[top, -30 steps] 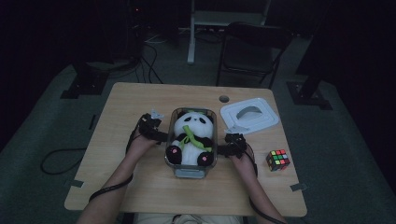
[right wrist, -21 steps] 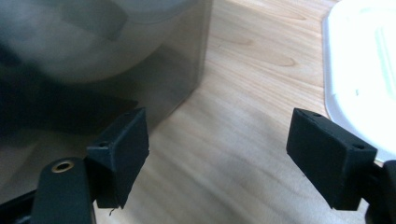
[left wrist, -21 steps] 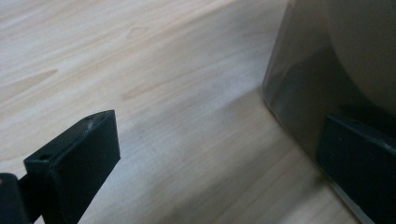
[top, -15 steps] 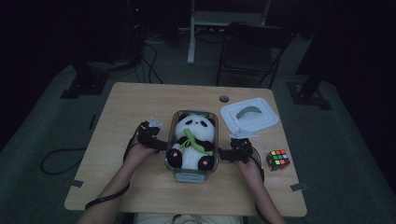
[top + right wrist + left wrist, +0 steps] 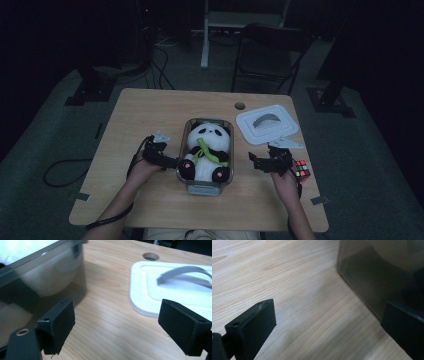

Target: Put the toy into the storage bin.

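A panda plush (image 5: 207, 150) sits in a clear plastic box (image 5: 206, 189) at the middle of the wooden table. My left gripper (image 5: 172, 162) is by the box's left wall, open, with bare wood between its jaws (image 5: 327, 325); the box wall (image 5: 374, 272) rises just beyond the right jaw. My right gripper (image 5: 254, 161) hangs to the right of the box, apart from it. Its jaws (image 5: 117, 322) have just been opening and stand wide with nothing between them. The box (image 5: 37, 282) shows at the left in the right gripper view.
A white lid with a handle (image 5: 267, 125) lies at the back right, also ahead of the right gripper (image 5: 175, 285). A colour cube (image 5: 301, 169) rests near the right hand. A cable hole (image 5: 240, 106) is in the tabletop behind the box. Chairs and stands ring the table.
My right gripper has drawn away from the box's right side, rightward and upward. The left gripper has slid a little toward the person along the box's left wall.
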{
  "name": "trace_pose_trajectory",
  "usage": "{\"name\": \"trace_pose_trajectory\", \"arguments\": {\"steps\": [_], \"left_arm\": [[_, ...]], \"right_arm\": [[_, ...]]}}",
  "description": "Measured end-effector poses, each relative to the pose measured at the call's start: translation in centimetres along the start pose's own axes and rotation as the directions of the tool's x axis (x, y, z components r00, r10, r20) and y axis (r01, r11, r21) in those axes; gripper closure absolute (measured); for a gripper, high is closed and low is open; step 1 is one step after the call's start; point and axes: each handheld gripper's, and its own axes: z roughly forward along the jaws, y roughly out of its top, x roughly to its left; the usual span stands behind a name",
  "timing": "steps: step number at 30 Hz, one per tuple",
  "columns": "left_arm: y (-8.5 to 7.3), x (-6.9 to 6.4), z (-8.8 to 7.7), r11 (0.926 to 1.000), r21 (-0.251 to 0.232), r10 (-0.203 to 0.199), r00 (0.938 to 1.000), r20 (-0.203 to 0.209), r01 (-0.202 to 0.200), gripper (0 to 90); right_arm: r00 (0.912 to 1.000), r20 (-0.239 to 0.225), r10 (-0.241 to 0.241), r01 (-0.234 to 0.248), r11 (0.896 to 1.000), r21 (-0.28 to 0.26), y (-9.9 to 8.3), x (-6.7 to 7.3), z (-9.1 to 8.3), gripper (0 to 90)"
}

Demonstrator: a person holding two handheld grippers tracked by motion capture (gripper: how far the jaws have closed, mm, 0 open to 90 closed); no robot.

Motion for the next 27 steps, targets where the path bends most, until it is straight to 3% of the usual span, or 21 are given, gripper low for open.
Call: {"name": "trace_pose_trajectory", "arguments": {"steps": [3,5,7,13,21,27], "left_arm": [[-0.3,0.1,-0.4,0.9999,-0.016,-0.004,1.0000,-0.002,0.004,0.8],[-0.5,0.1,-0.6,0.9998,-0.019,-0.004,1.0000,-0.008,0.004,0.8],[-0.8,0.2,-0.9,0.9996,-0.026,-0.007,0.9999,-0.009,0.007,0.8],[-1.6,0.3,-1.2,0.9998,-0.020,-0.001,0.9998,-0.018,0.000,0.8],[-2.0,0.2,-1.6,0.9997,-0.025,0.004,0.9996,-0.028,-0.005,0.8],[-2.5,0.0,-1.9,0.9997,-0.020,0.011,0.9992,-0.037,-0.012,0.8]], "right_arm": [[0.9988,0.027,0.041,-0.041,0.999,-0.005,-0.3,-0.9,-0.8,12.5],[0.9969,0.066,0.042,-0.042,0.999,0.004,-0.5,-1.3,-1.4,11.7],[0.9969,0.057,0.054,-0.054,0.999,-0.003,-0.8,-1.9,-2.0,11.7],[0.9851,0.121,0.123,-0.122,0.992,-0.012,-2.4,-3.9,-3.7,11.8],[0.9454,0.268,0.186,-0.200,0.980,0.024,-5.3,-6.6,-5.2,11.8],[0.9288,0.293,0.226,-0.254,0.966,0.058,-7.2,-7.7,-5.6,11.8]]}}
